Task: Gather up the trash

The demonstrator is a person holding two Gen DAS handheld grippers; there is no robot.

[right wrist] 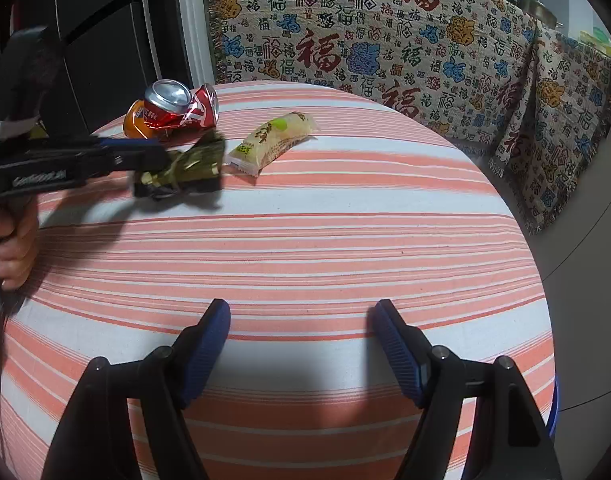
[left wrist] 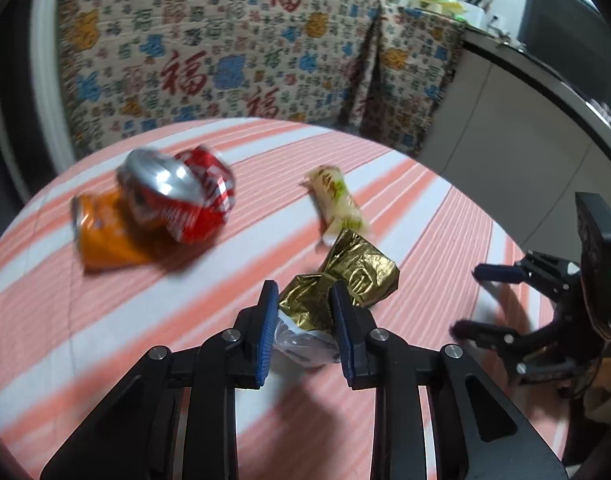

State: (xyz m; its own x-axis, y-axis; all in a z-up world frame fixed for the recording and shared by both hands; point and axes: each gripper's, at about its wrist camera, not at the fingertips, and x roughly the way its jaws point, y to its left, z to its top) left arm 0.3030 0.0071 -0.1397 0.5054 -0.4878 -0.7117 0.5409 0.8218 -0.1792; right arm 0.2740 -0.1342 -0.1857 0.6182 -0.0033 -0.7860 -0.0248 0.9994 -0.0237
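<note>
Now we have the gold wrapper (left wrist: 345,284) pinched between the pads of the left gripper (left wrist: 303,300), whose jaws stand narrow on it. It sits at the near-left part of the worktop (right wrist: 305,240); whether it has cleared the cloth we cannot tell. We judge it very light, soft and crinkly: metallised foil outside, a silvery lining showing at the torn end near the pads. It should crush rather than slip, so a hold across the bunched middle, as now, seems sound; a loose corner might tear or slide out.

Just beyond it lies a snack pack (left wrist: 339,200), a pale yellow, glossy pillow bag with crimped ends, likely light and slick; best taken across its narrow width.

Further off, touching each other, are a red can (left wrist: 193,200) and an orange can (left wrist: 105,236), both dented thin aluminium, stiff but springy and smooth. The dents may offer flatter faces to grip.

The right gripper (right wrist: 301,344) hangs wide open over the striped cloth, nothing between its ribbed blue pads.

A patterned blanket (right wrist: 385,40) hangs behind.
</note>
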